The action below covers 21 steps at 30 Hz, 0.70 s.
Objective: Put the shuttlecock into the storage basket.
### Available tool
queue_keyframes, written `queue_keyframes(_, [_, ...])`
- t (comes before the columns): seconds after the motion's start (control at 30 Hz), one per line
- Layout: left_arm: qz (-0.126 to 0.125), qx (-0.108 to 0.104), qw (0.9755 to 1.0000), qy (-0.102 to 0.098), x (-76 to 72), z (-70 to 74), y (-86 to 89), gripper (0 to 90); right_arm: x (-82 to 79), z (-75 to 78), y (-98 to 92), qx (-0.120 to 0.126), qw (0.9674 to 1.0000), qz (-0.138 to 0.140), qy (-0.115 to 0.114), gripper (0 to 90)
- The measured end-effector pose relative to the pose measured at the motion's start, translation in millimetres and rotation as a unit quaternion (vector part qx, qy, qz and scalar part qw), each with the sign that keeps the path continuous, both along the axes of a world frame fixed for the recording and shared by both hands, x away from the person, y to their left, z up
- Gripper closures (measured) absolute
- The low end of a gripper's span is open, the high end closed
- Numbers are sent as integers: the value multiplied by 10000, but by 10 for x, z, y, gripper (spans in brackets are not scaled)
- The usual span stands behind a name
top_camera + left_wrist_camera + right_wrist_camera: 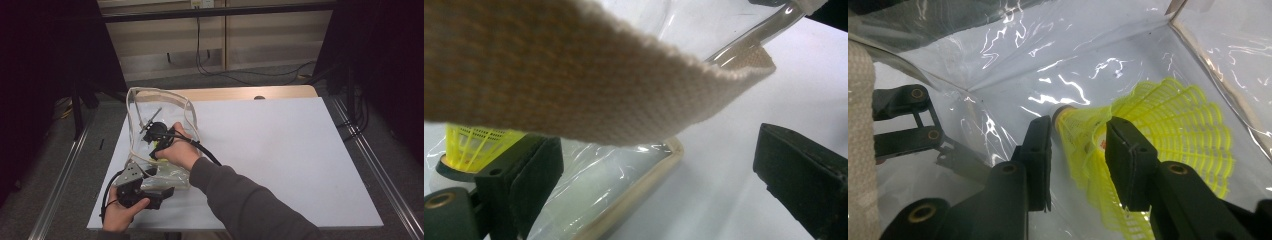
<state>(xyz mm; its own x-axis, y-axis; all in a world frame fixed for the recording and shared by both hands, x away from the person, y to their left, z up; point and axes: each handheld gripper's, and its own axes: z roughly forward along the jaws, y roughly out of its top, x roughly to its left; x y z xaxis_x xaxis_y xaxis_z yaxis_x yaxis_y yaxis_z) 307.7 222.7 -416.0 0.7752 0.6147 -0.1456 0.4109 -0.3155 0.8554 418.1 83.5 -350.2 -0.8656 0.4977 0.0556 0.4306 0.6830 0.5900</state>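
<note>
At the near edge of the tabletop (280, 150), the left gripper (162, 192) lies low and level in the person's left hand (120, 212), pointing toward the bottom corner of a clear plastic bag (145, 107) trimmed in cream webbing. In the left gripper view its jaws stand wide apart, one on each side of the bag's piped edge, with nothing pressed between the pads; a cream webbing strap (574, 75) hangs close across the lens. Just beyond, the person's right hand (179, 152) reaches into the bag's open mouth with the right gripper (155, 131), its cable trailing back over the wrist. In the right gripper view a yellow plastic shuttlecock (1168, 135) lies on its side on the bag's floor, its cork tip (1064, 114) pointing between the jaws and its skirt fanning out past the right-hand jaw. Those jaws stand partly apart, and the skirt looks blurred between them, so a firm clamp cannot be told. Farther off, the bag's far wall stands upright, and beyond it the white tabletop runs to a wooden edge.
</note>
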Motion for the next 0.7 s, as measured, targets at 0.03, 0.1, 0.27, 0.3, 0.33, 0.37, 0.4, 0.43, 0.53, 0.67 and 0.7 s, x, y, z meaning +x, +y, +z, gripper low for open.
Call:
queue_keyframes(0.03, [2, -2, 10000, -1, 0, 0, 0, 58, -1, 0, -1, 2, 10000, -5, 7, 624])
queue_keyframes(0.1, [-4, 10, 10000, 3, 0, 2, 2, 57, -5, 2, -3, 7, 10000, -7, 12, 622])
queue_keyframes(0.27, [-10, 15, 10000, -8, 1, 4, 3, 58, -4, 13, -17, 38, 10000, -31, 45, 606])
queue_keyframes(0.3, [-10, 12, 10000, -7, 2, 4, 3, 57, -5, 17, -20, 36, 10000, -43, 36, 602])
queue_keyframes(0.33, [-4, 5, 10000, -6, 1, 4, 2, 58, -5, 20, -23, 42, 10000, -37, 35, 601])
queue_keyframes(0.37, [-2, 5, 10000, -11, 1, 4, 1, 57, -6, 23, -26, 48, 10000, -51, 36, 601])
queue_keyframes(0.4, [-1, -5, 10000, -12, 1, 4, 1, 58, -6, 24, -30, 52, 10000, -48, 29, 601])
queue_keyframes(0.43, [1, -6, 10000, -13, 0, 3, 0, 57, -7, 24, -31, 52, 10000, -39, 32, 600])
queue_keyframes(0.53, [-4, 2, 10000, -4, 0, 5, 2, 57, -8, 28, -35, 69, 10000, -58, 38, 598])
queue_keyframes(0.67, [-2, 4, 10000, -8, 1, 5, 1, 58, -5, 32, -42, 72, 9999, -72, 46, 584])
queue_keyframes(0.7, [-3, 2, 10000, -8, 1, 5, 2, 58, -6, 34, -44, 78, 9999, -72, 58, 585])
